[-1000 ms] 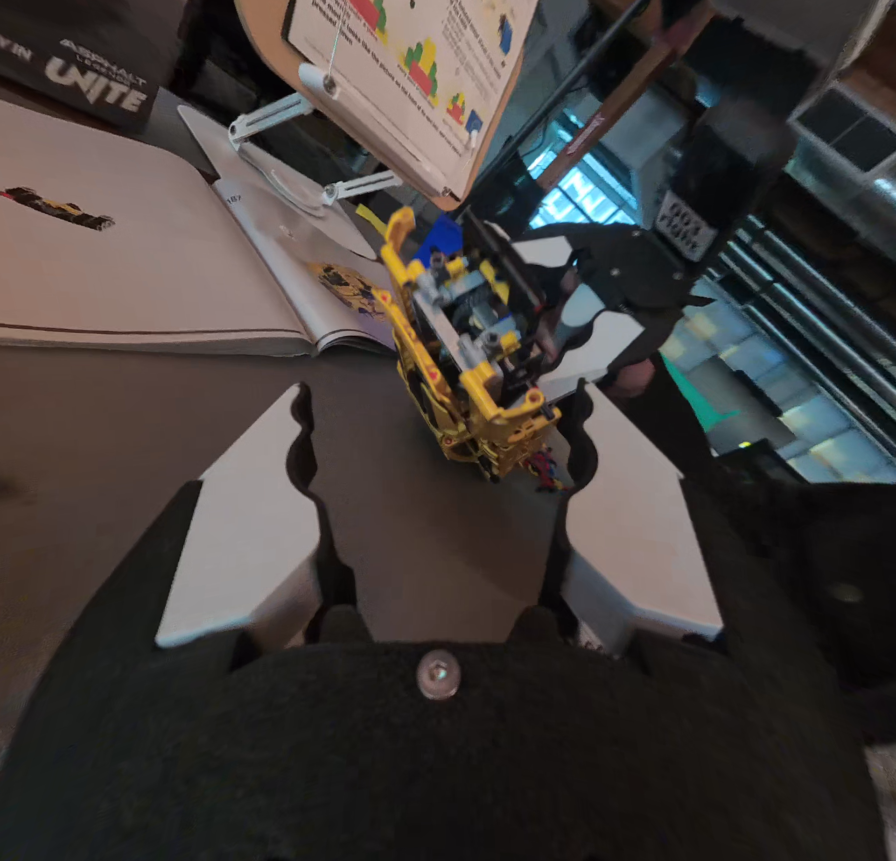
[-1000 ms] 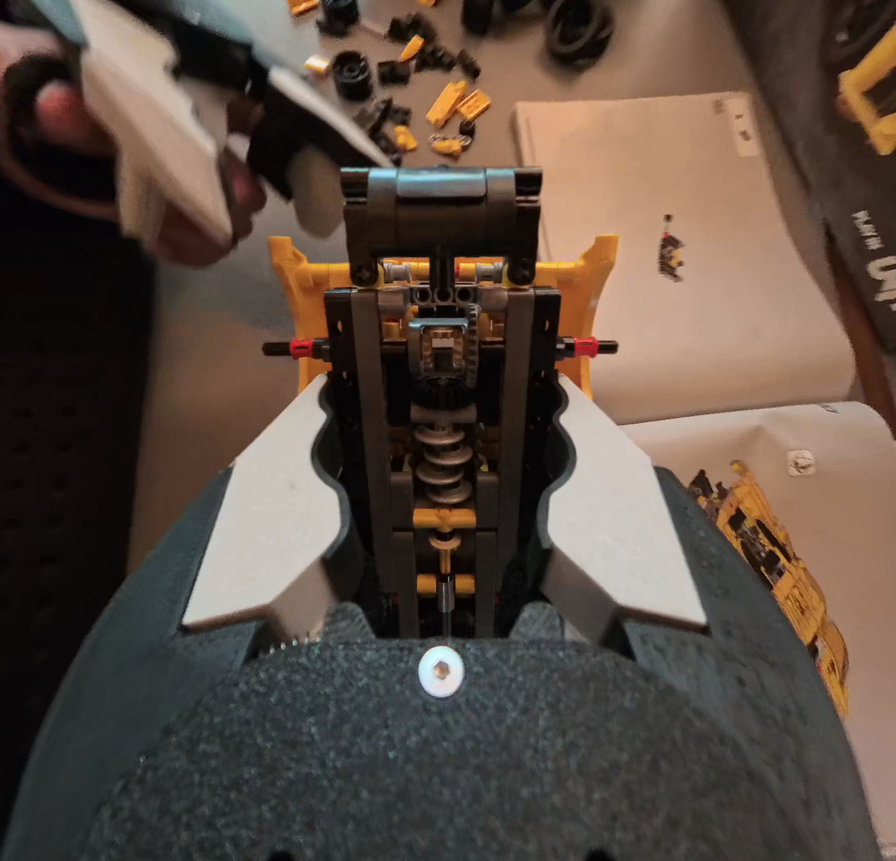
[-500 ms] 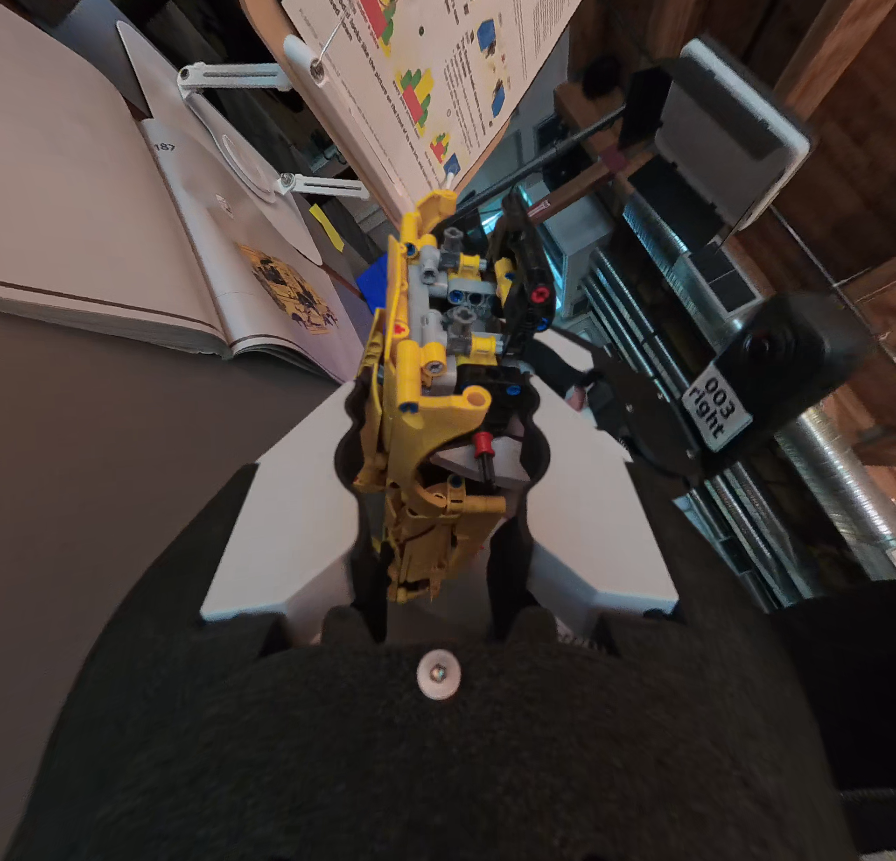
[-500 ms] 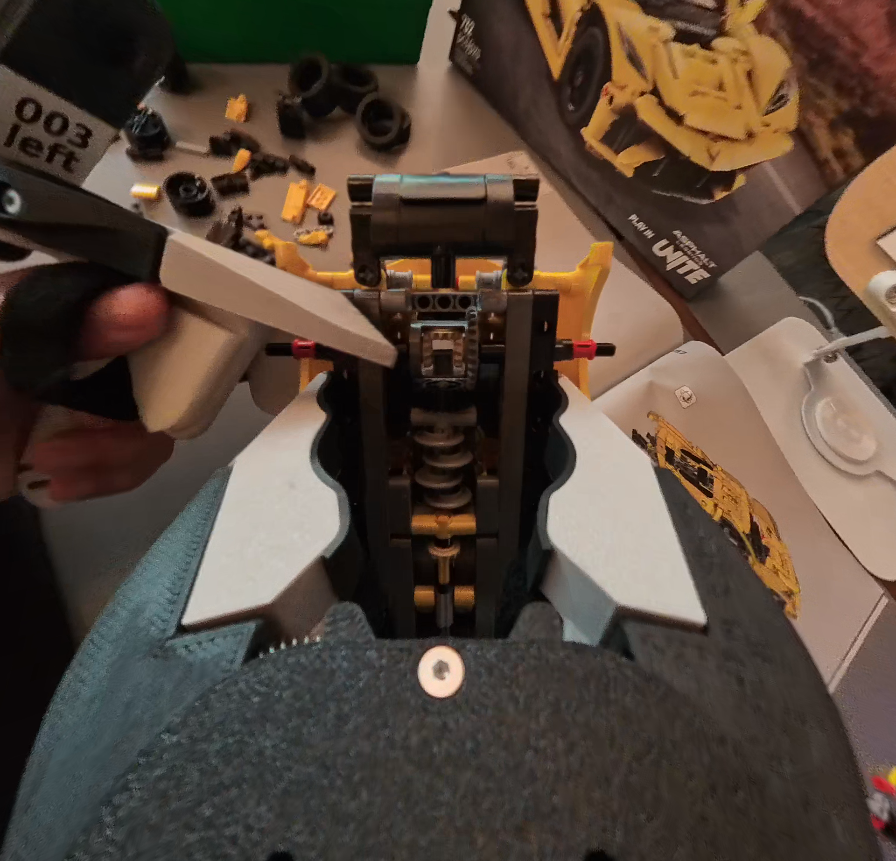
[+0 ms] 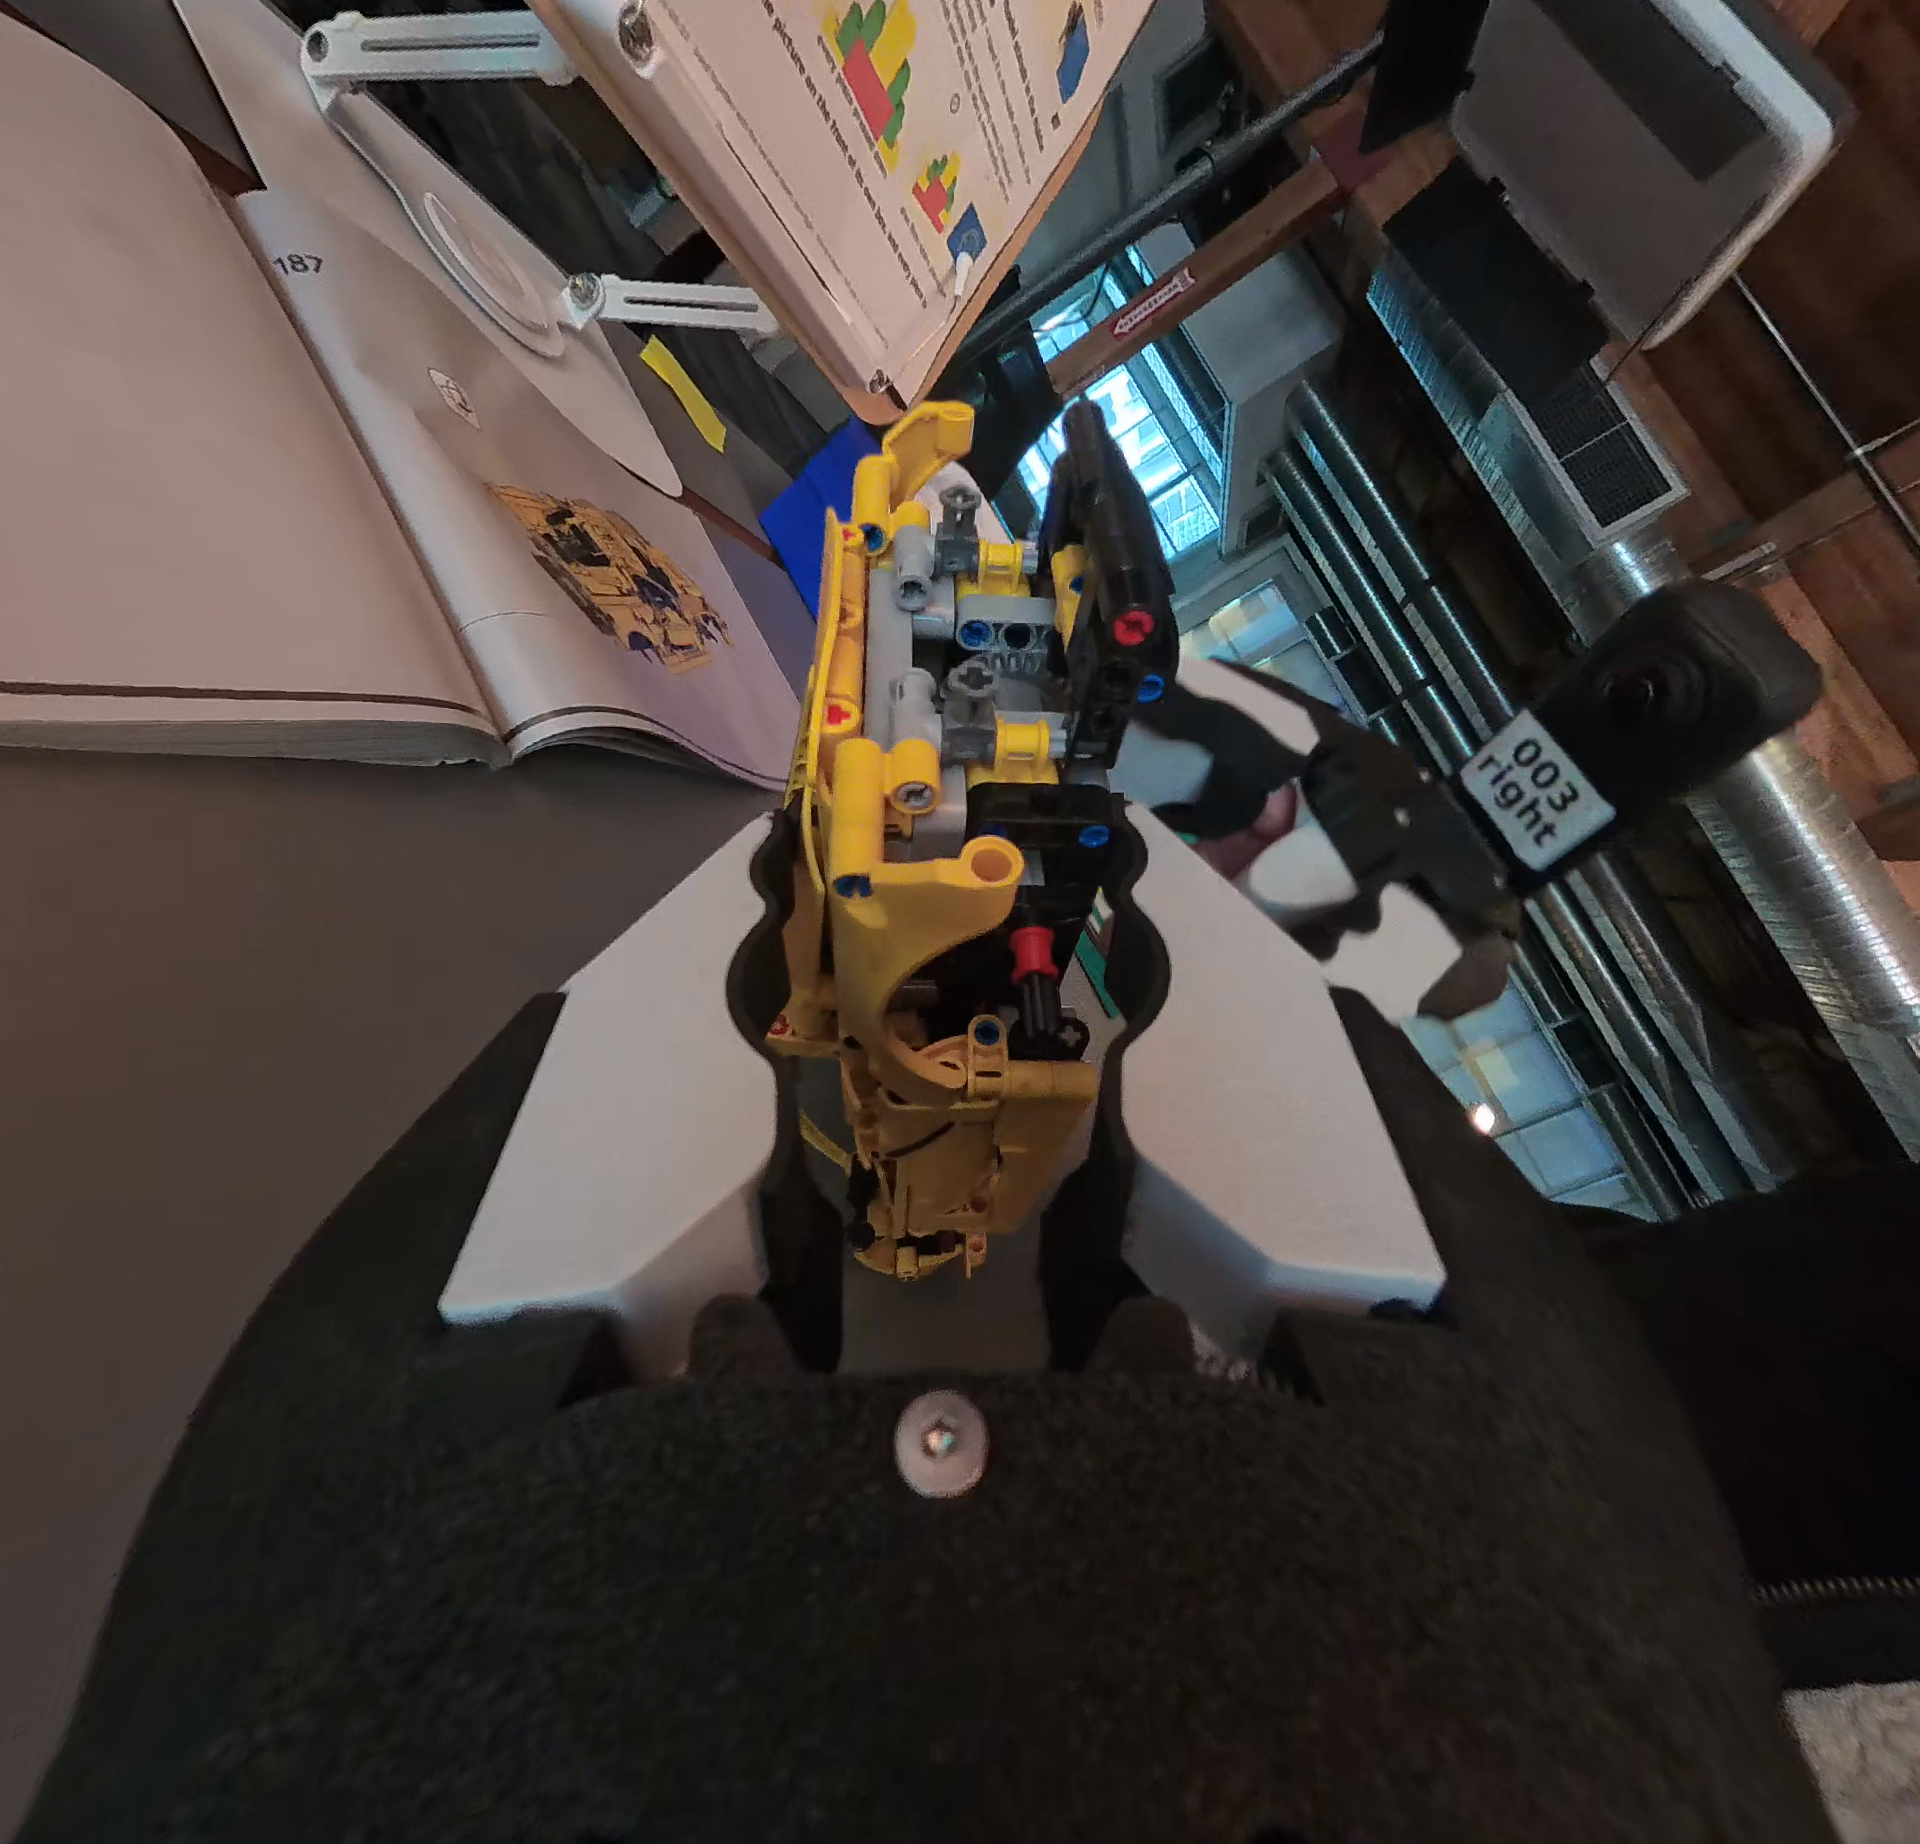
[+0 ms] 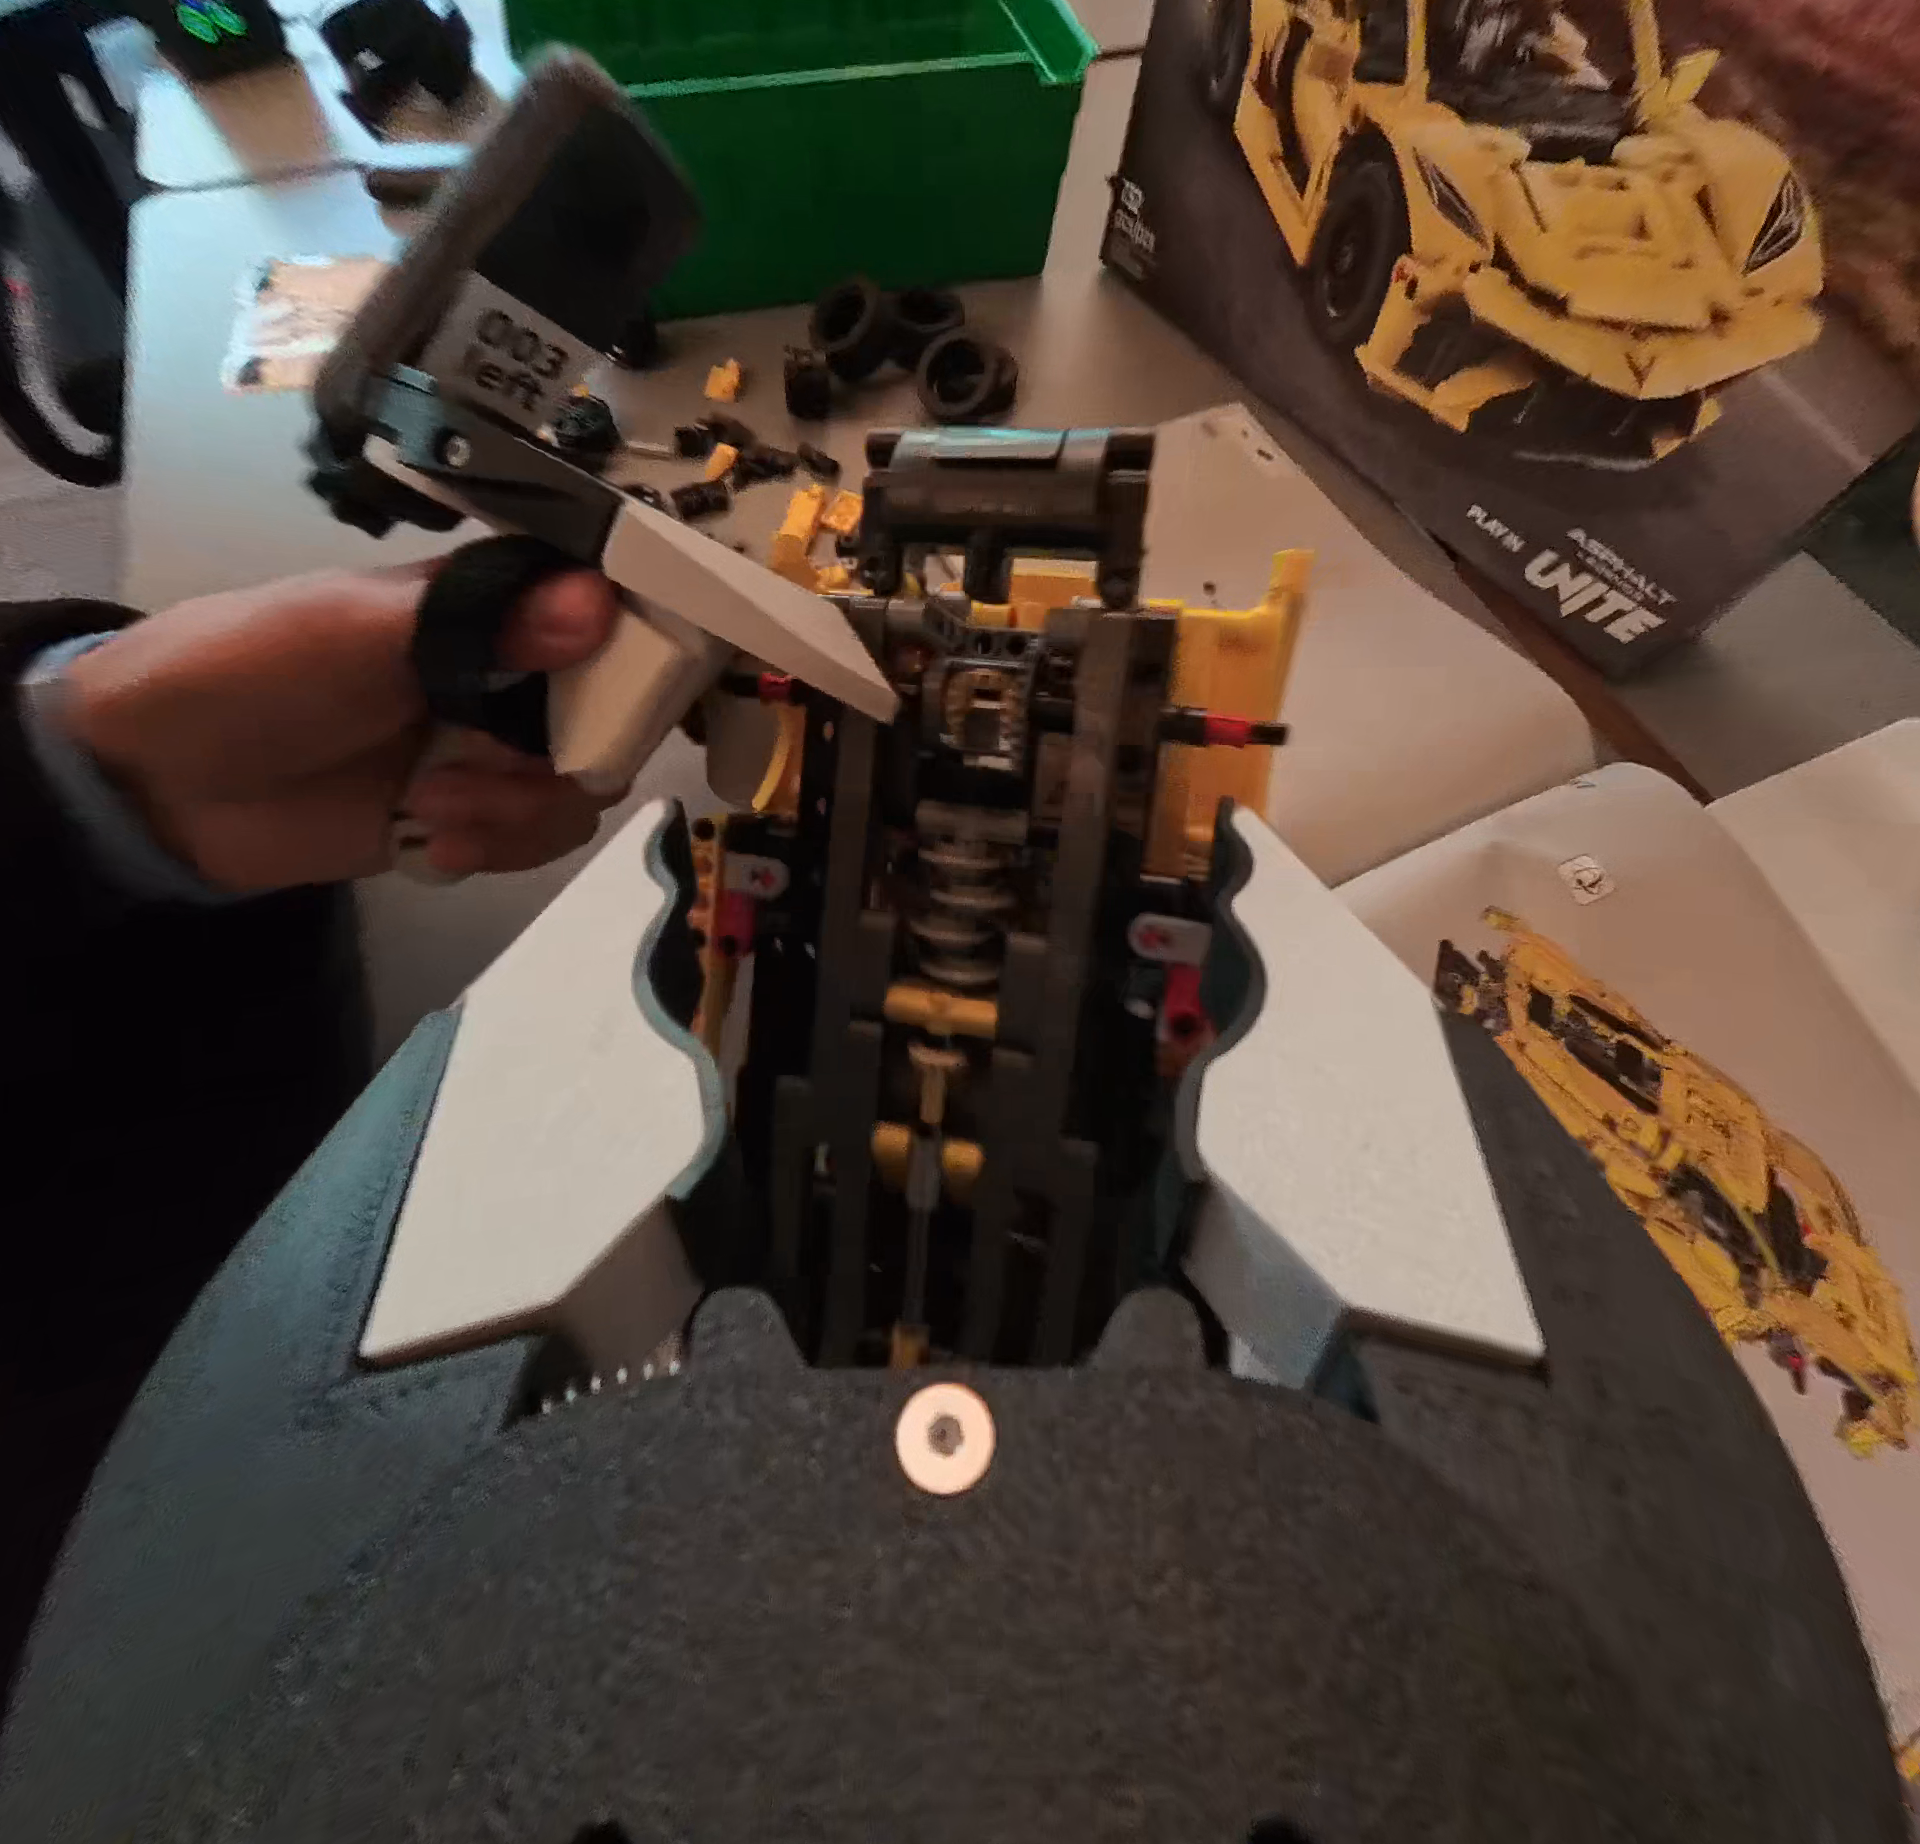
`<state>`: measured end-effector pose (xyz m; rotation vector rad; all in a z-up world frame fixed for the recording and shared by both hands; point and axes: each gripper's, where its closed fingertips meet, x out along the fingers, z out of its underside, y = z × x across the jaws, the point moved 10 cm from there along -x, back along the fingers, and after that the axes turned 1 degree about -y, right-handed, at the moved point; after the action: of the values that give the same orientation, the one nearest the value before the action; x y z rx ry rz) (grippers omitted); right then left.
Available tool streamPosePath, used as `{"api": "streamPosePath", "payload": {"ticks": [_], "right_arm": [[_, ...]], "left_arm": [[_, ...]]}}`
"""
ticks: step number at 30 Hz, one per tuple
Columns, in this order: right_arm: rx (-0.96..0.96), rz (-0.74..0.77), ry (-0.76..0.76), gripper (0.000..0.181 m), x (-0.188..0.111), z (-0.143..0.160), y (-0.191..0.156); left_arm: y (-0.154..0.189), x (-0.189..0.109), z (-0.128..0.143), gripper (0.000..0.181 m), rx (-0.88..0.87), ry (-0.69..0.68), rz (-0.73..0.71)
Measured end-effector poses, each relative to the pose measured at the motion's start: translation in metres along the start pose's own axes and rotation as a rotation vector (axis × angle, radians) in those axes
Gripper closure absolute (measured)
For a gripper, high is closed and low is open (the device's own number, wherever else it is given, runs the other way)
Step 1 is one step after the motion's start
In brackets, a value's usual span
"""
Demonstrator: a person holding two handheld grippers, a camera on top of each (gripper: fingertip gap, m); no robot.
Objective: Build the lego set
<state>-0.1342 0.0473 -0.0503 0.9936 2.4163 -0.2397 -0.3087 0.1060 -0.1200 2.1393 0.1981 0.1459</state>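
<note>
The half-built yellow and black lego car model (image 5: pixel 935 755) is held up off the table. My left gripper (image 5: pixel 951 859) is shut on it, with one pad on the yellow side panel and the other on the black frame. In the right wrist view the model (image 6: pixel 997 859) runs lengthwise between the fingers of my right gripper (image 6: pixel 956 838). Those jaws stand spread, with slim gaps at the pads. The left gripper (image 6: pixel 727 610) clamps the model's far left side there. The right gripper (image 5: pixel 1382 838) shows behind the model in the left wrist view.
An open instruction booklet (image 5: pixel 260 506) lies on the table and also shows in the right wrist view (image 6: pixel 1662 1015). The set's box (image 6: pixel 1507 236), a green bin (image 6: pixel 810 111), and loose tyres and small parts (image 6: pixel 914 350) are at the back. A sheet on a stand (image 5: pixel 883 80) leans over the booklet. Some 4 cm of space lies between my two pairs of fingers.
My left gripper moved in and closed on the model's end. My right gripper, which was clamped on the black frame, has spread its jaws. The model has been lifted and tilted.
</note>
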Motion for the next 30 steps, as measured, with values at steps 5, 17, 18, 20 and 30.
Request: {"api": "streamPosePath", "payload": {"ticks": [5,17,18,20,30], "right_arm": [[-0.021,-0.341,0.095,0.114,-0.035,-0.012,0.042],[0.042,-0.688,0.199,0.090,-0.036,-0.032,0.098],[0.047,-0.697,0.193,0.093,-0.037,-0.030,0.094],[0.095,-0.735,0.199,0.103,-0.041,-0.028,0.087],[0.196,-0.800,0.292,0.128,-0.054,-0.007,0.081]], "left_arm": [[0.006,0.005,-0.007,0.123,0.094,-0.062,0.070],[0.058,0.031,-0.028,0.123,0.401,-0.281,0.132],[0.064,0.035,-0.027,0.123,0.429,-0.297,0.132],[0.076,0.040,-0.025,0.123,0.479,-0.325,0.137],[0.097,0.052,-0.016,0.123,0.553,-0.364,0.122]]}}
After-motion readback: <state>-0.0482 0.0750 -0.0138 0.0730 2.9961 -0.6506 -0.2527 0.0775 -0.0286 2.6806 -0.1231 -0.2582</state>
